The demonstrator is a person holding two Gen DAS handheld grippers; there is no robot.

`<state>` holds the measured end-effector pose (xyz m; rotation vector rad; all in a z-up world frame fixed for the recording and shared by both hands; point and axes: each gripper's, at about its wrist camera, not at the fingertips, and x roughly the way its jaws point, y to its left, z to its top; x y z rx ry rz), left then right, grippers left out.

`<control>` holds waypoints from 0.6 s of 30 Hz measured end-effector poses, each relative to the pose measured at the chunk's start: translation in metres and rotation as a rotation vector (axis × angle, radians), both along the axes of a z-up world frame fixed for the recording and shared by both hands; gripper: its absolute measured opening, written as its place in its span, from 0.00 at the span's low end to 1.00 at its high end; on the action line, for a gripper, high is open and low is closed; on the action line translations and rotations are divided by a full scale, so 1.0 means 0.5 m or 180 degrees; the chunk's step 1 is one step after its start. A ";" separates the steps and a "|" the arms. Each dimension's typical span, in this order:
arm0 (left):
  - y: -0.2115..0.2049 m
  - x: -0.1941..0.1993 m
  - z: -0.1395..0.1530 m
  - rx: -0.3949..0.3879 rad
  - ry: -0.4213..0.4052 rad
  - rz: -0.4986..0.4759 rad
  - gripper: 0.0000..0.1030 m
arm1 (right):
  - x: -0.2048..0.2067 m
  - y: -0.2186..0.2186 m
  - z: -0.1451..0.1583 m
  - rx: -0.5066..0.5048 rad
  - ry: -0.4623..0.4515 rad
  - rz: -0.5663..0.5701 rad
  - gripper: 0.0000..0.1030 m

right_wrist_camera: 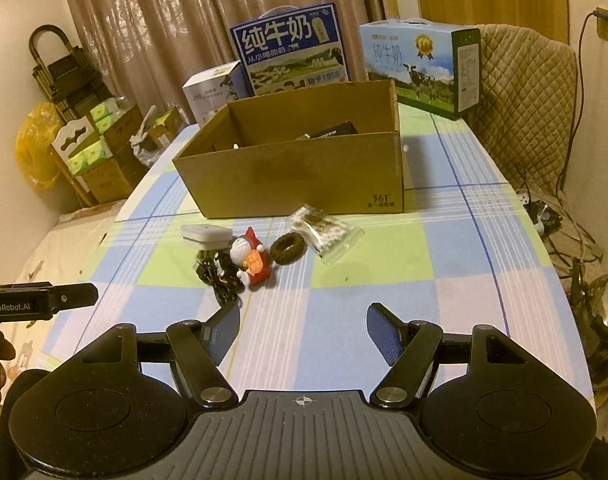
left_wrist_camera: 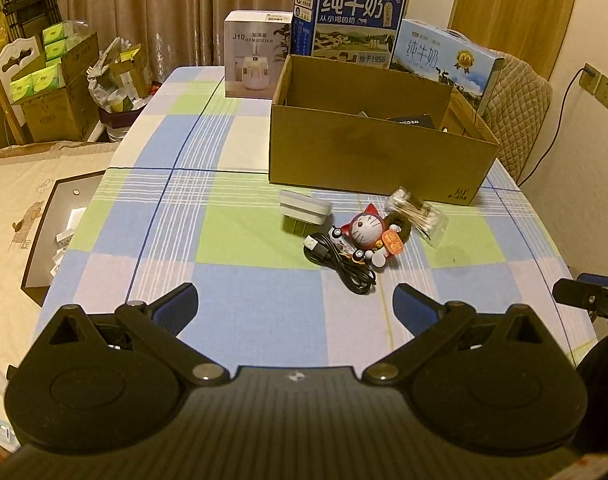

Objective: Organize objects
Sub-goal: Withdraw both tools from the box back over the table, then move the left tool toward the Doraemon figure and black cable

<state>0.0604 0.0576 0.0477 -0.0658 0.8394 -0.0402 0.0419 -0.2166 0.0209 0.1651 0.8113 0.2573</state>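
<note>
Left wrist view: the left gripper [left_wrist_camera: 295,312] is held above the checked tablecloth [left_wrist_camera: 224,240] with its jaws spread and nothing between them. The cardboard box [left_wrist_camera: 368,152] stands open at mid-table; a few dark items are already seen inside, so sorting is judged partly done. Still loose in front of the box are a white-and-green case [left_wrist_camera: 304,212], a black cable [left_wrist_camera: 344,264], a cat figurine [left_wrist_camera: 366,234] and a bag of cotton swabs [left_wrist_camera: 418,214]. "361°" is printed on the box; "J10 HUMIDIFIER" is read on the white carton [left_wrist_camera: 256,54], and "纯牛奶" with "1956" on the dark blue milk carton [left_wrist_camera: 352,20].

Right wrist view: the right gripper [right_wrist_camera: 303,338] is likewise spread wide and empty, short of the pile. A brown ring [right_wrist_camera: 287,245] lies between figurine and swabs. "GenRobot.AI" is read on the left gripper's body at left.
</note>
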 end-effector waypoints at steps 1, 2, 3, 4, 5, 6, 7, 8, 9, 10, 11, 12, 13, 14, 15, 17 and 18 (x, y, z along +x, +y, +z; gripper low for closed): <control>-0.001 0.000 -0.001 0.0000 0.0004 -0.0004 0.99 | 0.000 0.001 0.001 0.0000 0.0000 0.0002 0.66; -0.001 0.002 0.000 0.0003 0.0006 -0.0008 0.99 | 0.001 0.002 0.001 -0.0003 0.0000 0.0007 0.66; -0.002 0.002 -0.001 0.0008 0.0008 -0.0014 0.99 | 0.001 0.003 0.001 -0.0005 0.0000 0.0009 0.66; -0.003 0.001 -0.002 0.0008 0.0012 -0.0020 0.99 | 0.001 0.003 0.001 -0.0007 -0.0001 0.0012 0.66; -0.003 0.001 -0.003 0.0009 0.0020 -0.0022 0.99 | 0.002 0.003 0.001 -0.0008 -0.0004 0.0013 0.66; -0.004 0.001 -0.005 0.0009 0.0025 -0.0022 0.99 | 0.002 0.004 0.001 -0.0011 -0.0005 0.0016 0.66; -0.004 0.001 -0.006 0.0009 0.0031 -0.0024 0.99 | 0.002 0.004 0.001 -0.0015 -0.0007 0.0019 0.66; -0.005 0.001 -0.008 0.0012 0.0036 -0.0025 0.99 | 0.003 0.004 0.001 -0.0019 -0.0008 0.0022 0.66; -0.006 0.001 -0.008 0.0015 0.0041 -0.0026 0.99 | 0.003 0.005 0.001 -0.0021 -0.0009 0.0025 0.66; -0.006 0.001 -0.009 0.0015 0.0042 -0.0025 0.99 | 0.003 0.005 0.000 -0.0028 -0.0012 0.0026 0.66; -0.007 0.003 -0.009 0.0011 0.0046 -0.0025 0.99 | 0.004 0.006 0.000 -0.0035 -0.0012 0.0027 0.66; -0.007 0.003 -0.010 0.0012 0.0048 -0.0024 0.99 | 0.004 0.006 -0.001 -0.0035 -0.0008 0.0030 0.66; -0.007 0.003 -0.010 0.0016 0.0047 -0.0023 0.99 | 0.004 0.007 -0.001 -0.0032 -0.0005 0.0035 0.66; -0.007 0.003 -0.010 0.0014 0.0044 -0.0027 0.99 | 0.005 0.007 -0.002 -0.0033 -0.0003 0.0037 0.66; -0.007 0.003 -0.010 0.0013 0.0044 -0.0029 0.99 | 0.005 0.007 -0.002 -0.0036 -0.0003 0.0037 0.66; -0.006 0.004 -0.012 0.0002 0.0048 -0.0026 0.99 | 0.005 0.007 -0.002 -0.0031 0.0000 0.0044 0.66; -0.006 0.005 -0.012 0.0003 0.0050 -0.0027 0.99 | 0.005 0.008 -0.003 -0.0031 0.0001 0.0047 0.66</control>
